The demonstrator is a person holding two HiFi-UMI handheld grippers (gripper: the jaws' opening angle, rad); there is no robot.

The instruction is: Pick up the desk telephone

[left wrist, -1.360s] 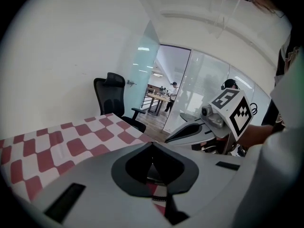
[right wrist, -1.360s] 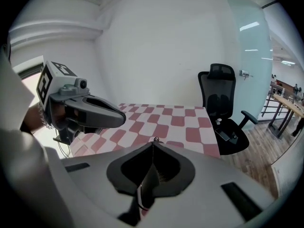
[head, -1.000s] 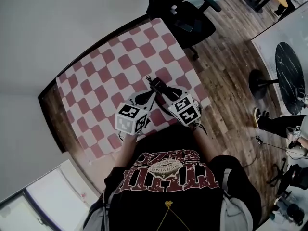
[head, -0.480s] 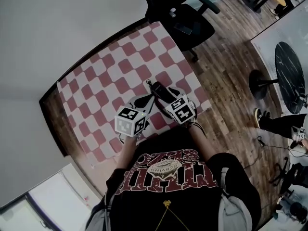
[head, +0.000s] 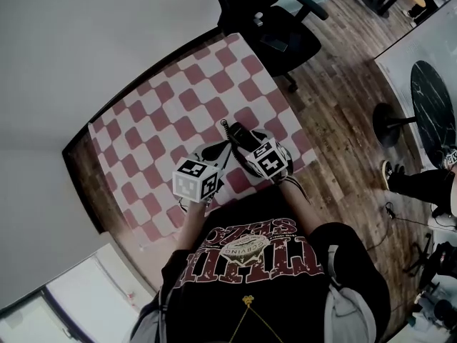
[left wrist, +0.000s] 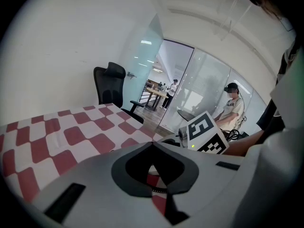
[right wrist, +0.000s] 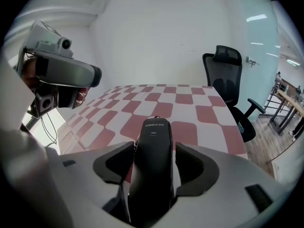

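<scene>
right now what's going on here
A person holds a gripper in each hand over the red-and-white checked table. The right gripper is shut on a black telephone handset, which sticks out forward between its jaws. The left gripper is beside it, jaws together with nothing between them.

Head view overhead; gripper views low, sharing checkered table [head: 164, 120].

tabletop [head: 143, 131]: red-and-white checks, wooden floor to its right
left gripper [head: 214, 154]: over the near edge, marker cube facing up
right gripper [head: 243, 140]: just right of it
telephone handset [head: 233, 131]: dark, projecting from the right gripper's front
office chair [head: 282, 31]: black, at the far corner
</scene>
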